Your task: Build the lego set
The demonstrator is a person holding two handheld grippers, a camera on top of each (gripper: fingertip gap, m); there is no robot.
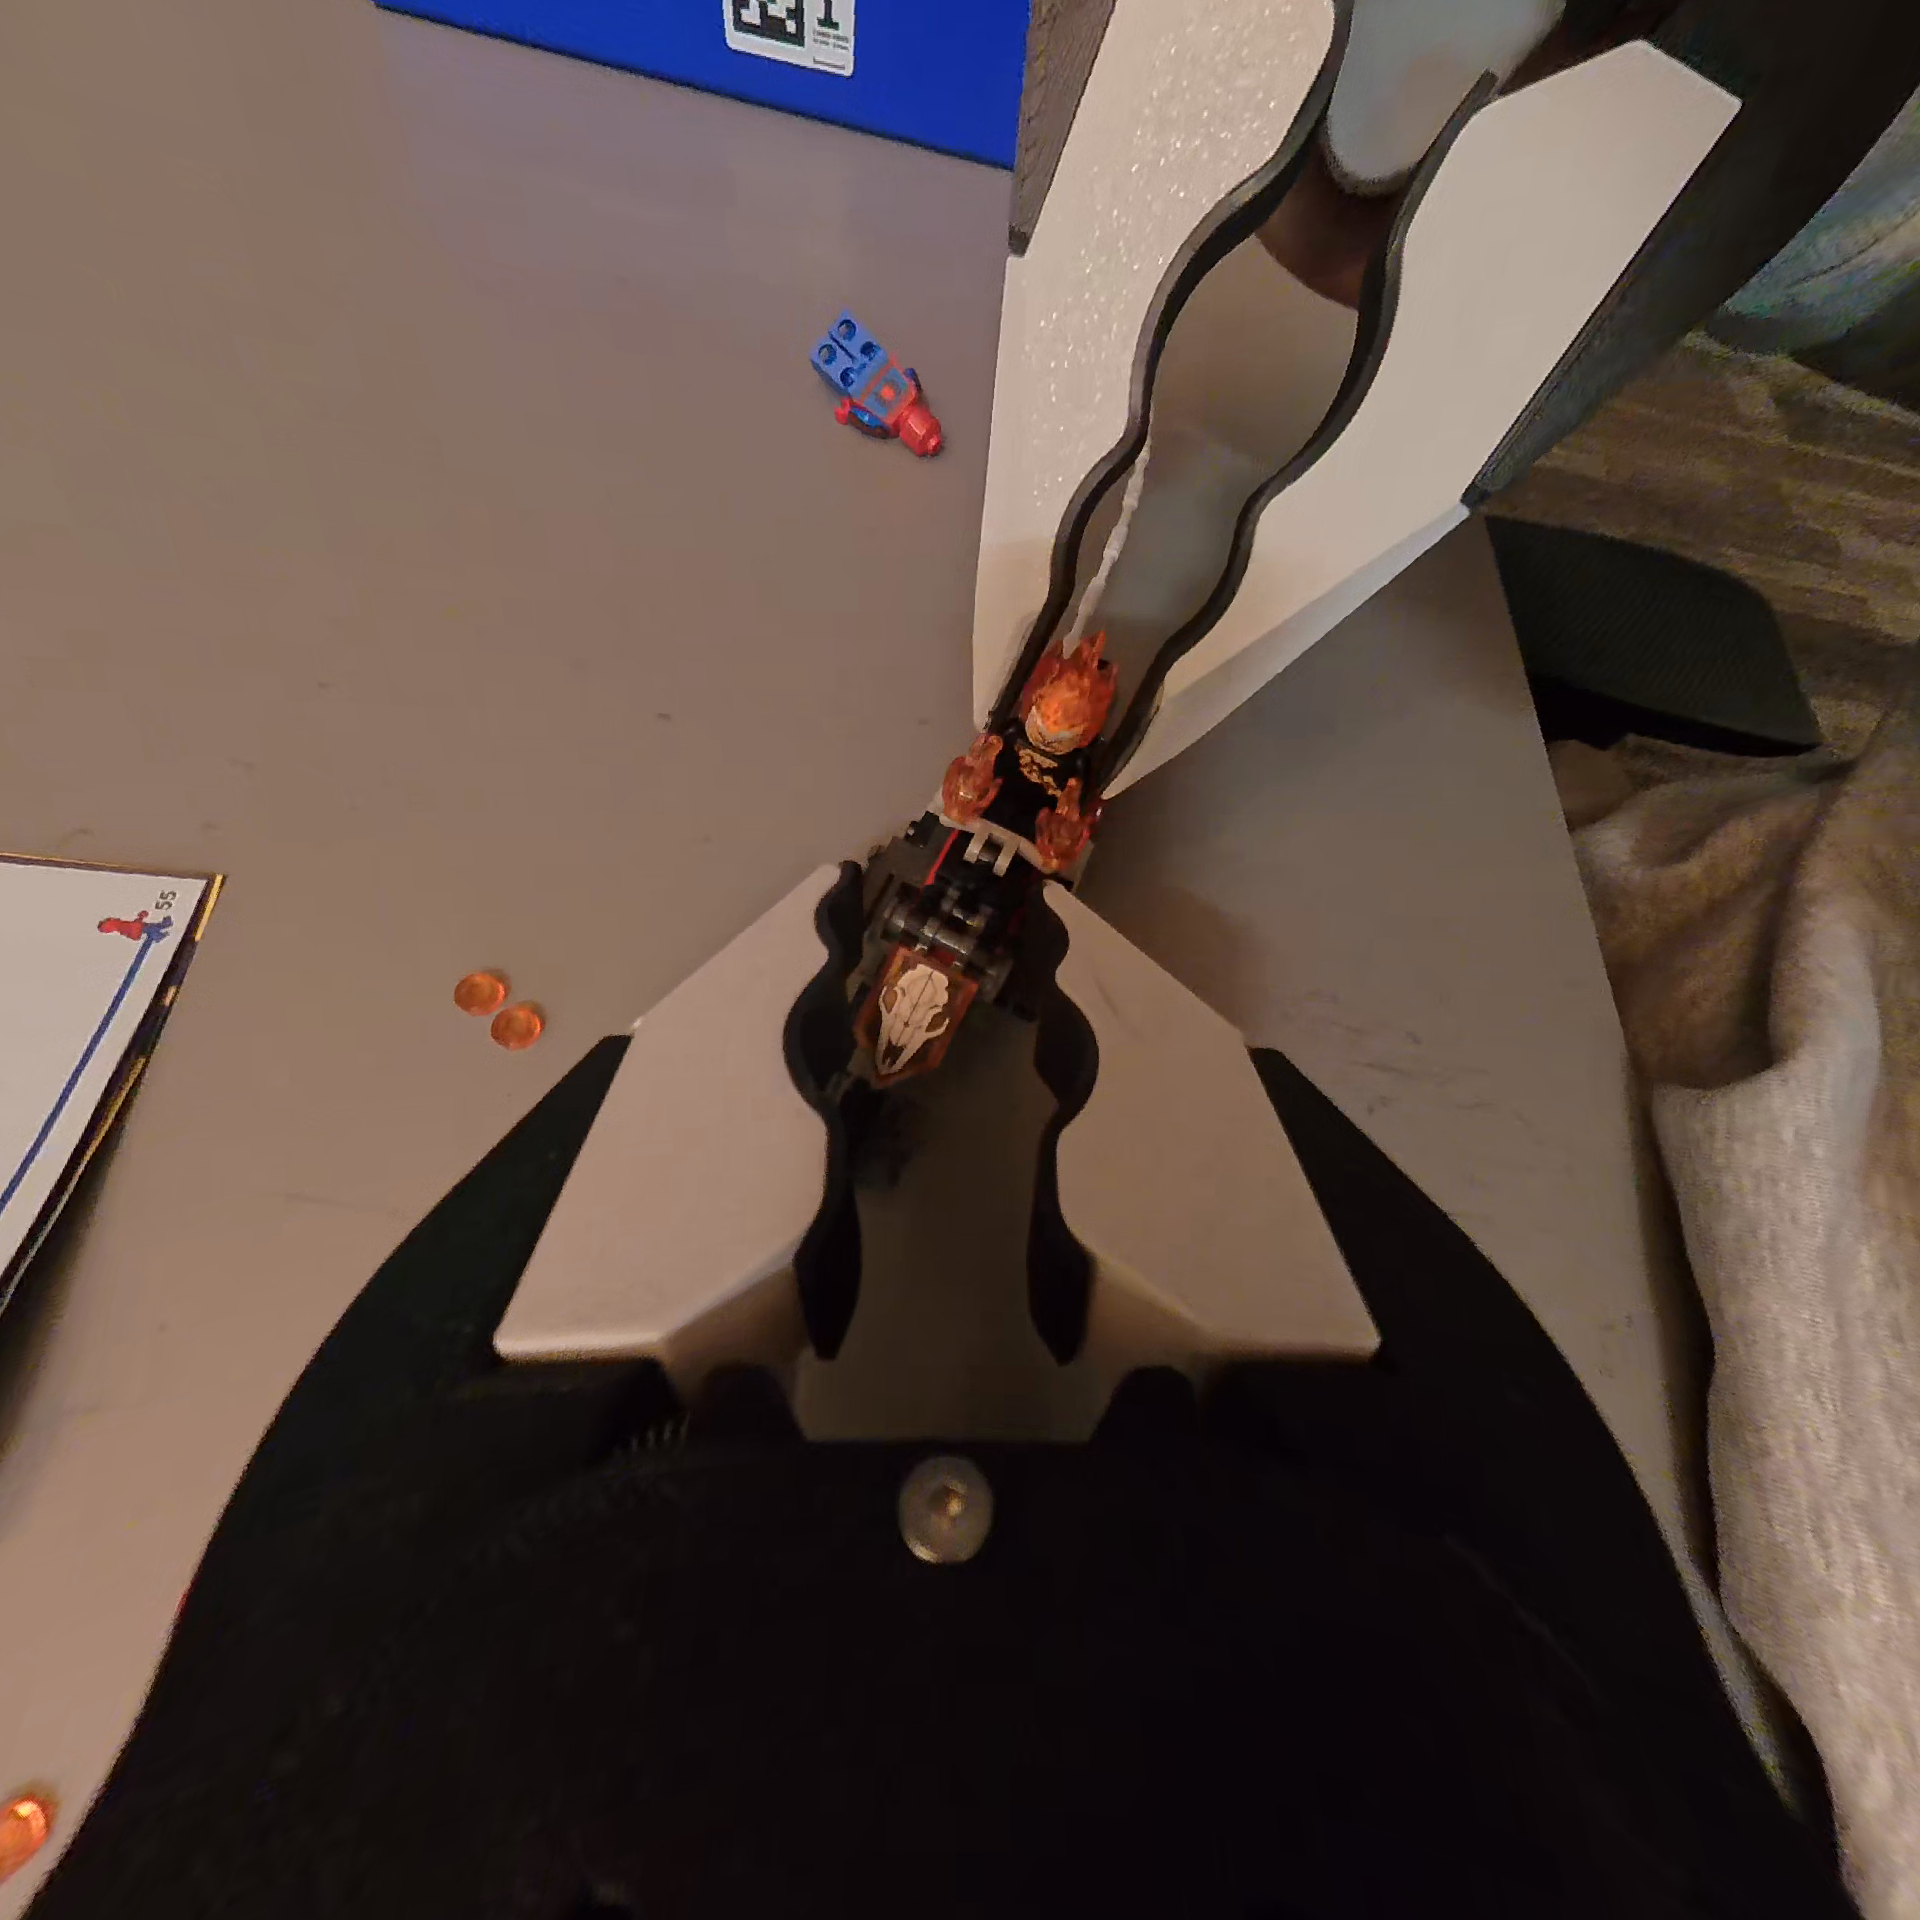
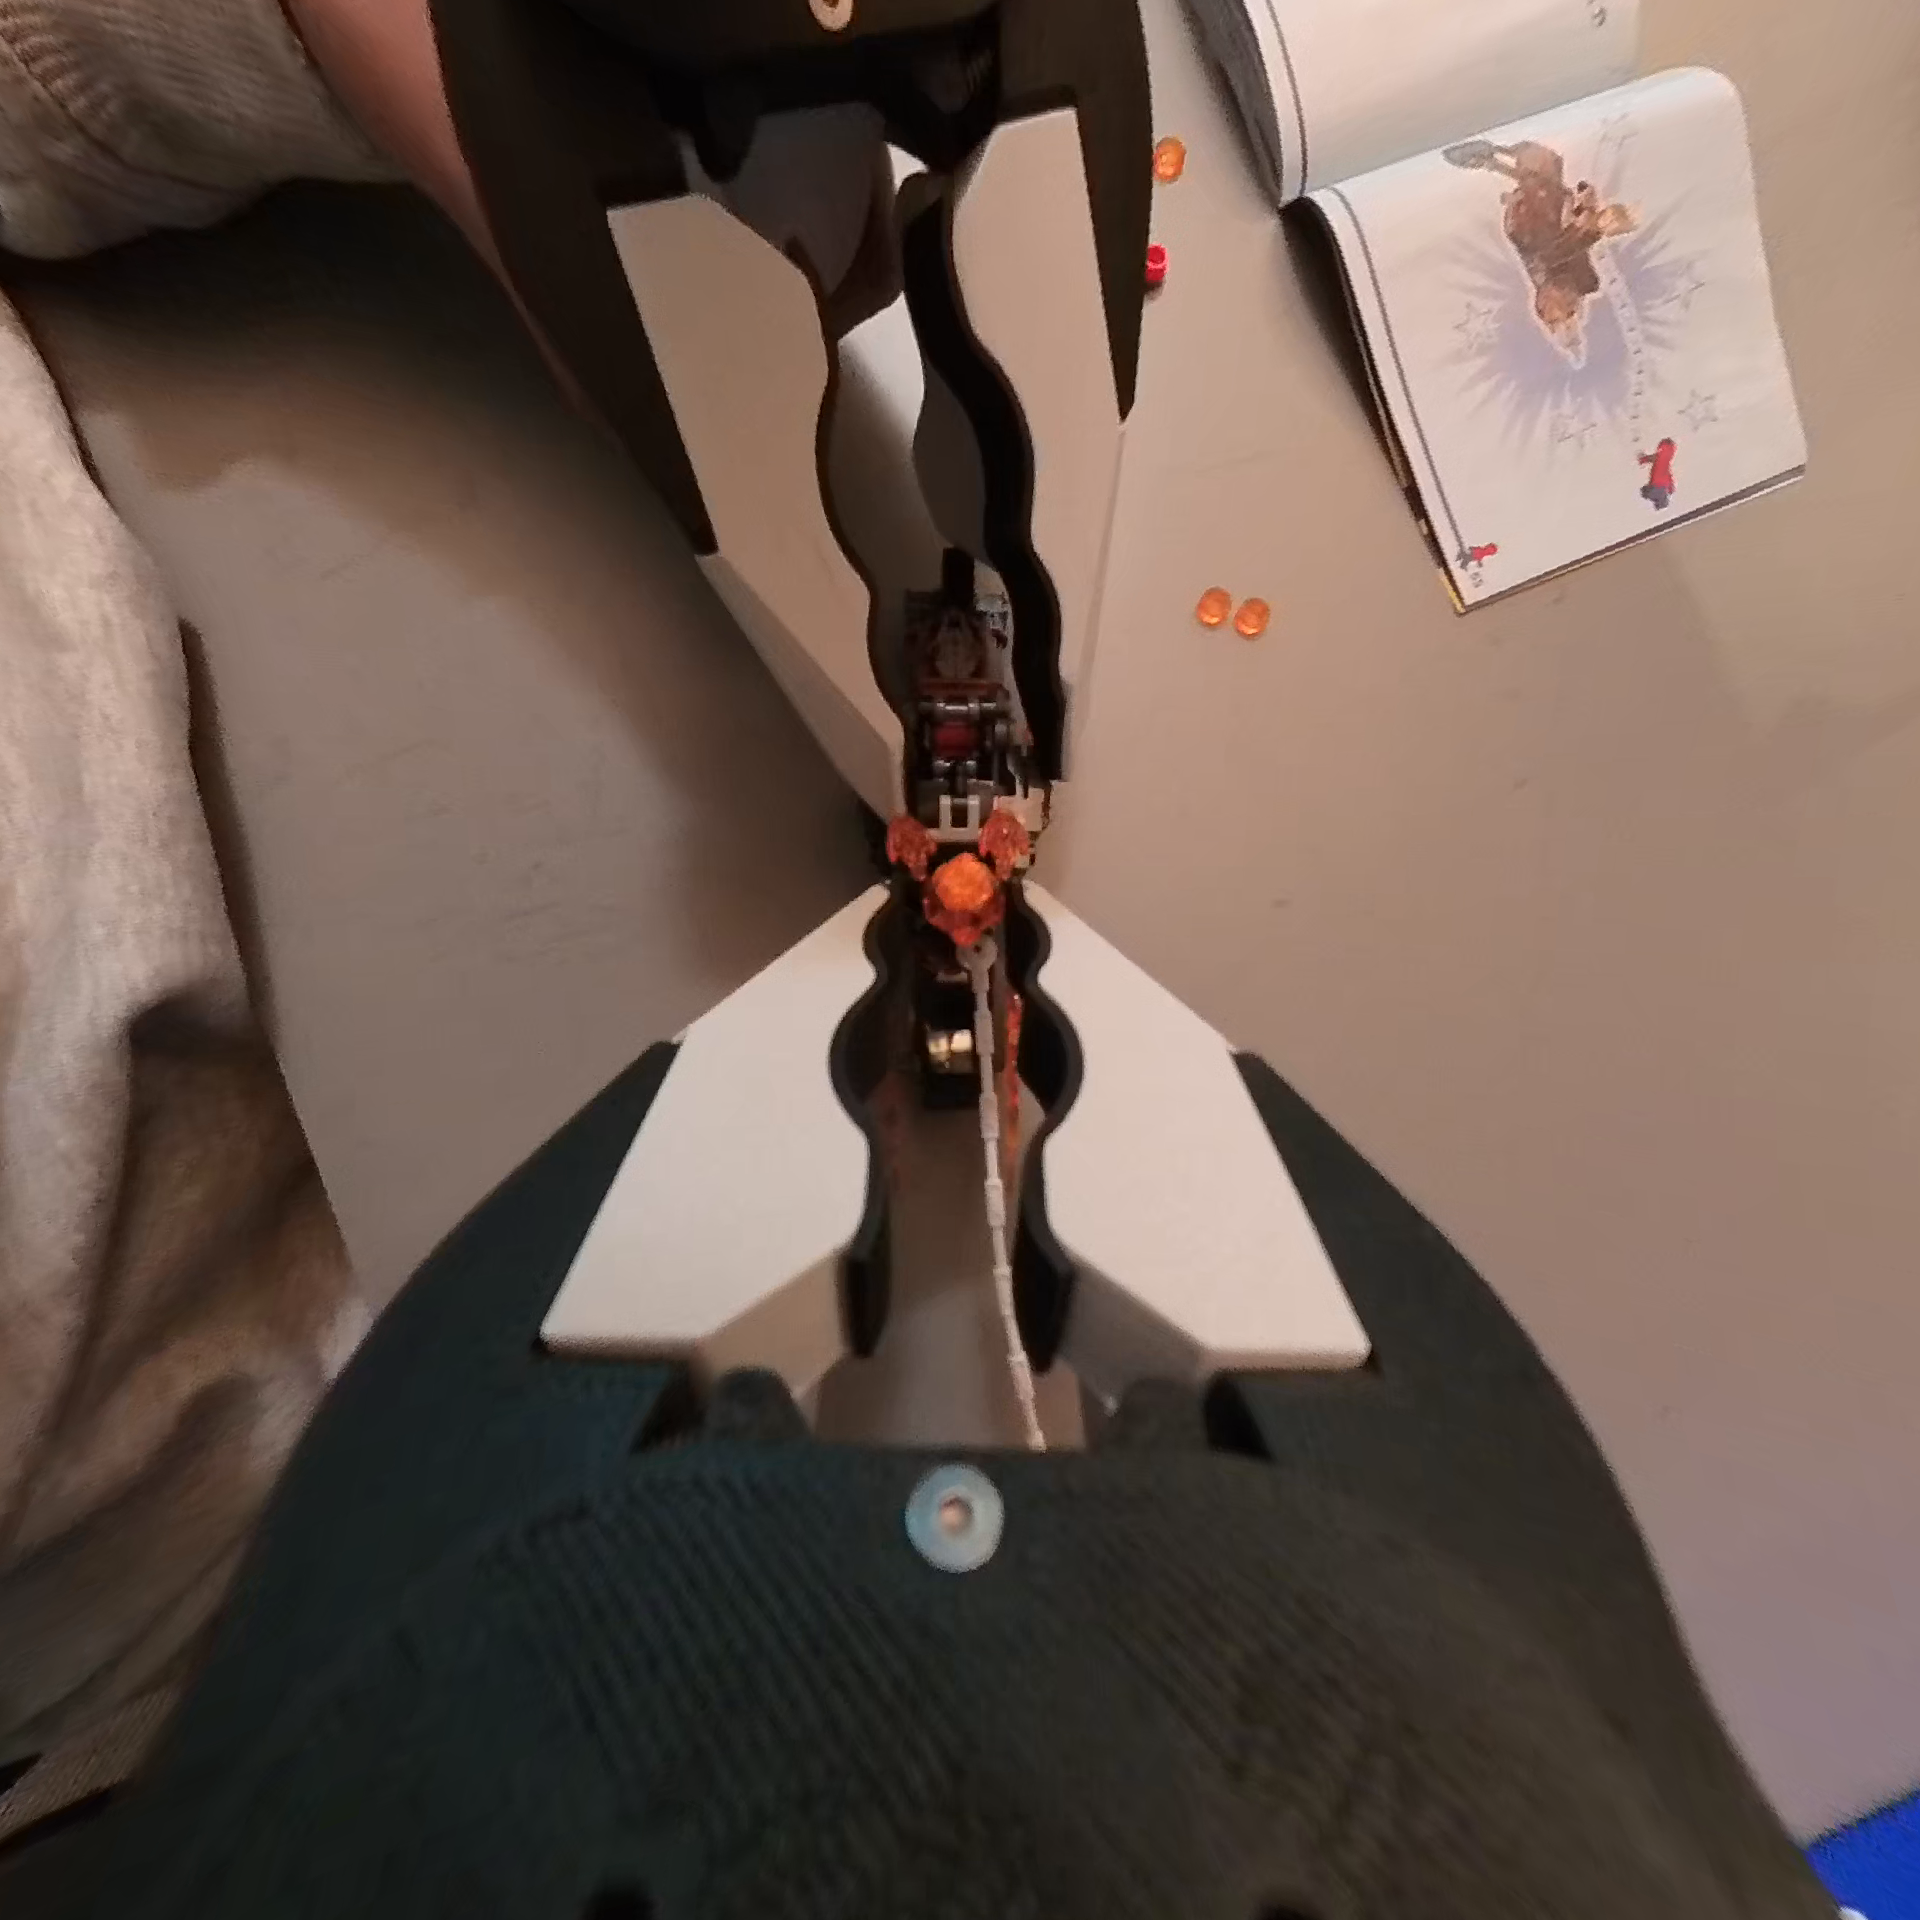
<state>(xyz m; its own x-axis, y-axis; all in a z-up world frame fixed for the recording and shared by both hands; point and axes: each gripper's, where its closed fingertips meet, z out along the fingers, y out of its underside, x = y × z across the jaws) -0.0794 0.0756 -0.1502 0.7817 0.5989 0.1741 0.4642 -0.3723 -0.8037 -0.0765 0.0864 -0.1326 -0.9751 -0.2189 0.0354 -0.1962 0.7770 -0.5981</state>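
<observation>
Lego bike (image 1: 935, 977) above grey table (image 1: 416, 571), w/ booklet (image 2: 1538, 343).

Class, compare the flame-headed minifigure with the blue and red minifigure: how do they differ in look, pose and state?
The flame-headed minifigure is black and orange; the blue and red minifigure is blue and red.
The flame-headed minifigure sits on the motorbike between gripper fingers; the blue and red minifigure lies loose on the table.
The flame-headed minifigure has a head; the other's top shows no head, only a red stud.
Both are small Lego figures.
</observation>
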